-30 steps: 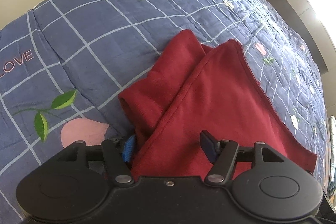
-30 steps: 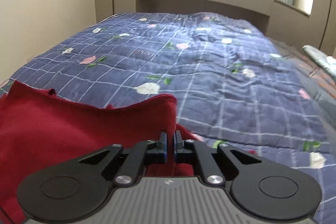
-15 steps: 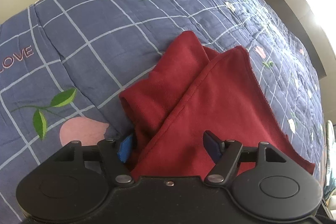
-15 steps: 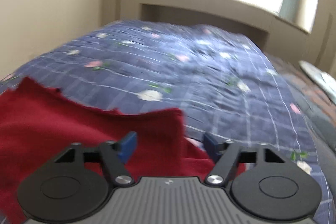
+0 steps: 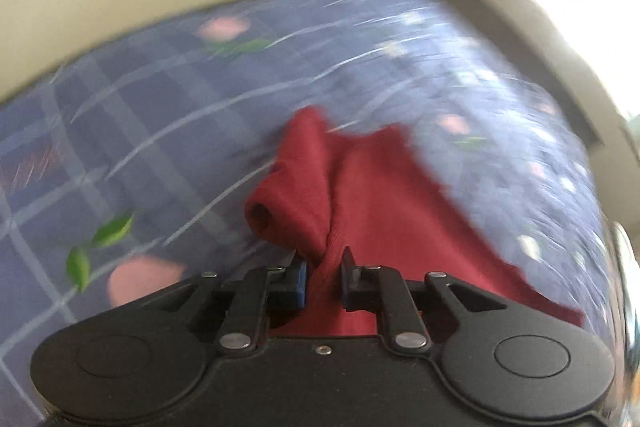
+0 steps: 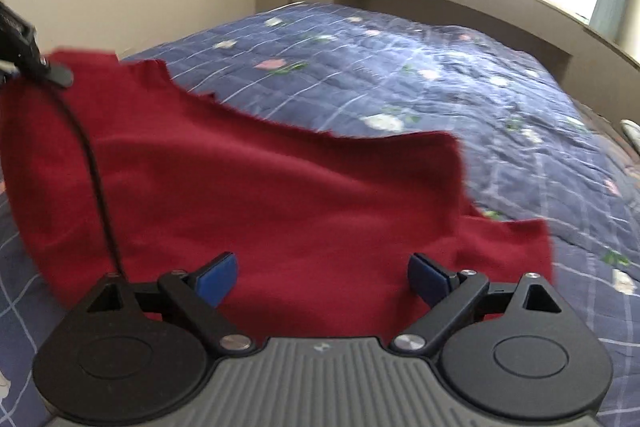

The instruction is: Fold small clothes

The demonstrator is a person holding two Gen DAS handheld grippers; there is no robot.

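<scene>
On the quilted bed (image 6: 440,75), left gripper (image 5: 323,277) just pinched the red garment (image 6: 280,195); right gripper (image 6: 322,277) fingers just spread.

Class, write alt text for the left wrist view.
The left gripper pinches a bunched fold of a red garment, its jaws having just closed on it. The garment lies on a blue checked quilt; the picture is blurred.

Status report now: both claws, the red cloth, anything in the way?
Left claw just closed, pinching red cloth. Right claw just opened, cloth lying loose under it. Cloth bunched on the quilt, fold unfinished. Black cable hangs across the cloth.
</scene>
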